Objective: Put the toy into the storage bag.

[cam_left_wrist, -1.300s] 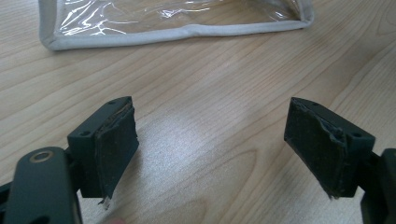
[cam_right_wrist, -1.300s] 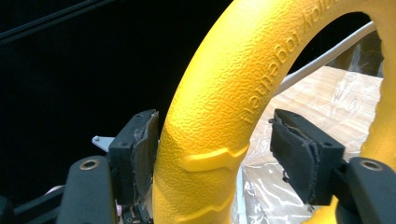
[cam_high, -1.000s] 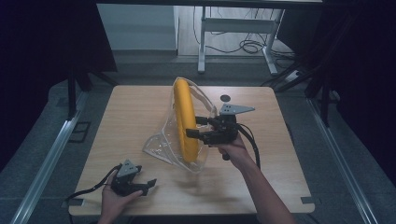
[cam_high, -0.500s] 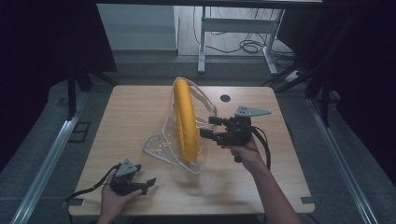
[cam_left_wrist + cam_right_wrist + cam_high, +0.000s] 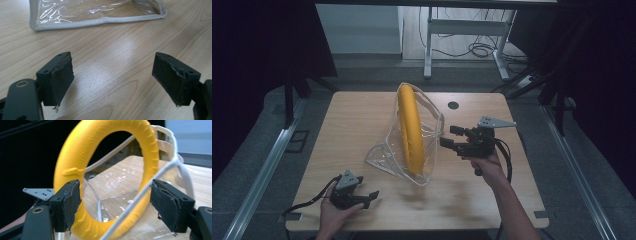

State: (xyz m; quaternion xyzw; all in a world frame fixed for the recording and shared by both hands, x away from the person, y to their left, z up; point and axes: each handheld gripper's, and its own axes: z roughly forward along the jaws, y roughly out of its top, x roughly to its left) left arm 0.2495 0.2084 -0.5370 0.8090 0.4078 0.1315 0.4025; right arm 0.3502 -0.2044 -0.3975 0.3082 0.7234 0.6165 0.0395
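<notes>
Yellow ring (image 5: 410, 127) upright inside clear plastic bag (image 5: 427, 125) mid wooden surface (image 5: 362, 115), right gripper (image 5: 451, 137) just beside the bag, jaws open and empty, left gripper (image 5: 371, 197) near front edge, jaws open, dark hole (image 5: 453, 105) behind the bag

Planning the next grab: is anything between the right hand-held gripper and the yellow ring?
Yes. The yellow ring stands upright inside a clear plastic bag, so the bag's film and white trim lie between it and the open right hand-held gripper. Nothing else on the table intervenes.
</notes>
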